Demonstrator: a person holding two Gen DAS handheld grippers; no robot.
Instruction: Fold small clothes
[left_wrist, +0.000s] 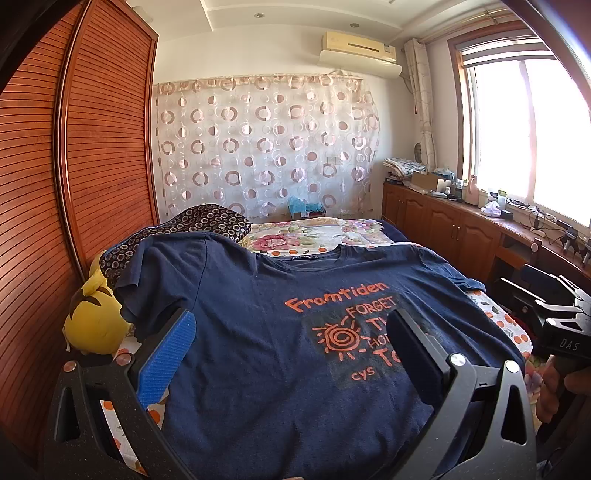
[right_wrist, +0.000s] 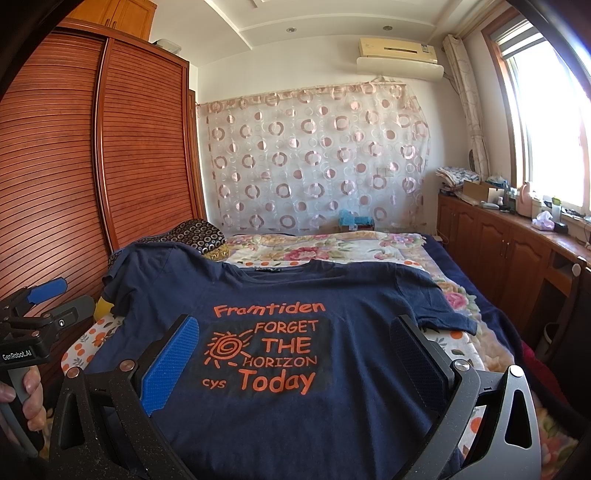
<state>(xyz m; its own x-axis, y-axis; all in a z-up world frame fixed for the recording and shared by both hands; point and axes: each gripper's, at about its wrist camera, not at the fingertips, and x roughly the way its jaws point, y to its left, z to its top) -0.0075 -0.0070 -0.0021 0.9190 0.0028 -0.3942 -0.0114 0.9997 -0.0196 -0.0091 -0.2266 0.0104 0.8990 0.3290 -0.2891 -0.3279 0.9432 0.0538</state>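
A navy T-shirt (left_wrist: 251, 295) with orange print "Framtiden Forget the Horizon Today" lies spread flat, front up, on the bed, collar toward the far wall. Its left sleeve drapes over a pillow and its right sleeve (right_wrist: 443, 317) lies flat. My left gripper (left_wrist: 291, 317) is open above the shirt's lower left part, with nothing between its fingers. My right gripper (right_wrist: 295, 325) is likewise open over the lower middle, framing the print. Each view catches the other gripper at its edge: the right gripper (left_wrist: 554, 314) and the left gripper (right_wrist: 44, 299), each held by a hand.
A floral bedspread (right_wrist: 332, 247) covers the bed. A dark ring-patterned pillow (left_wrist: 207, 221) and a yellow plush toy (left_wrist: 96, 325) lie by the slatted wooden wardrobe (left_wrist: 103, 147) on the left. Wooden cabinets (right_wrist: 498, 240) with clutter run under the window at right.
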